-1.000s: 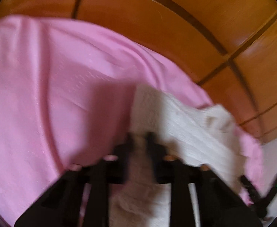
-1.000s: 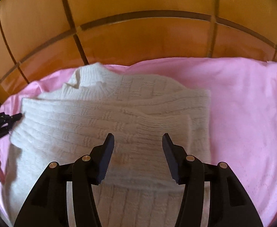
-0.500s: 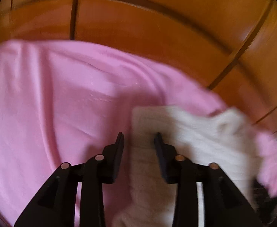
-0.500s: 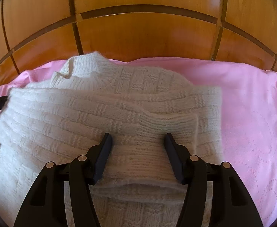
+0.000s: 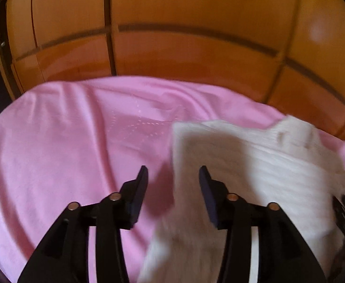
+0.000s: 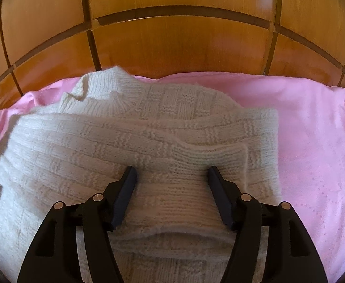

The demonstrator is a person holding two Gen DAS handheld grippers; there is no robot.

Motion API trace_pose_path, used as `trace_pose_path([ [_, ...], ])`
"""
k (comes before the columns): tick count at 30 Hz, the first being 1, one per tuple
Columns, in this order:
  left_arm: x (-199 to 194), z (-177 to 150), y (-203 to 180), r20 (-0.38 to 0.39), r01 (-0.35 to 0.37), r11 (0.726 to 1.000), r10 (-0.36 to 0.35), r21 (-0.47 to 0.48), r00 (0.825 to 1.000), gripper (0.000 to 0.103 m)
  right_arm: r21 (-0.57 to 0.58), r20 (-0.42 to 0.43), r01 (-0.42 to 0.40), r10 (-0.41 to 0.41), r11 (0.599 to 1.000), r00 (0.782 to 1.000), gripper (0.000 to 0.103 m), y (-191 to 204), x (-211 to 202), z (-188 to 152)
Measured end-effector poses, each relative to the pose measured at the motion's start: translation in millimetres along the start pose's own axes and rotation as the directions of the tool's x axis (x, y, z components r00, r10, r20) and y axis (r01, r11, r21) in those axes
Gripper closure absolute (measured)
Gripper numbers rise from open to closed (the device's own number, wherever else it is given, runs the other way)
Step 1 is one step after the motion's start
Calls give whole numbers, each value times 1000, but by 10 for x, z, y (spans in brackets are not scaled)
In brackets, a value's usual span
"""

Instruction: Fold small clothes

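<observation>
Two grippers, the left gripper (image 5: 173, 174) and right gripper (image 6: 171, 172), are opening their fingers with nothing pinched, probably letting go so the folded white sweater (image 6: 134, 141) lies flat on the pink bed sheet (image 6: 314, 141).

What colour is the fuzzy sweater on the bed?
The sweater is creamy white with a knitted block pattern, seen best in the right wrist view.
</observation>
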State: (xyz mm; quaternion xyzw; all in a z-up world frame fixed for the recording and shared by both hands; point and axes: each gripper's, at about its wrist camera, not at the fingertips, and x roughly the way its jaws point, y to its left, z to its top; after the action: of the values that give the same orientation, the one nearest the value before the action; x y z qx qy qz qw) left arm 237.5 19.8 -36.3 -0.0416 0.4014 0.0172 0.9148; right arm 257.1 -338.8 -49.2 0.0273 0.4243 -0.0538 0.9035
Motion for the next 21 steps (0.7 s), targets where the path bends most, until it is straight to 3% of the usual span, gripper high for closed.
trace_pose_path([
  [2, -263, -122, -18, 30, 14, 1000, -14, 26, 999, 52, 10, -10, -5, 6, 1000, 1000, 26, -3, -123, -13],
  [3, -351, -172, -17, 41, 16, 999, -18, 43, 999, 51, 15, -13, -8, 9, 1000, 1000, 25, -6, -163, -27],
  [8, -741, -433, -10, 83, 28, 994, -37, 107, 996, 44, 25, -30, -28, 29, 999, 999, 25, -22, -506, -259],
  [17, -1061, -830, 106, 64, 73, 993, -79, 94, 995, 41, 83, -111, -66, 75, 994, 991, 25, -163, -924, -891],
  [21, -1132, -950, 141, 57, 75, 994, -80, 84, 995, 40, 108, -124, -109, 122, 988, 985, 44, -221, -1024, -999],
])
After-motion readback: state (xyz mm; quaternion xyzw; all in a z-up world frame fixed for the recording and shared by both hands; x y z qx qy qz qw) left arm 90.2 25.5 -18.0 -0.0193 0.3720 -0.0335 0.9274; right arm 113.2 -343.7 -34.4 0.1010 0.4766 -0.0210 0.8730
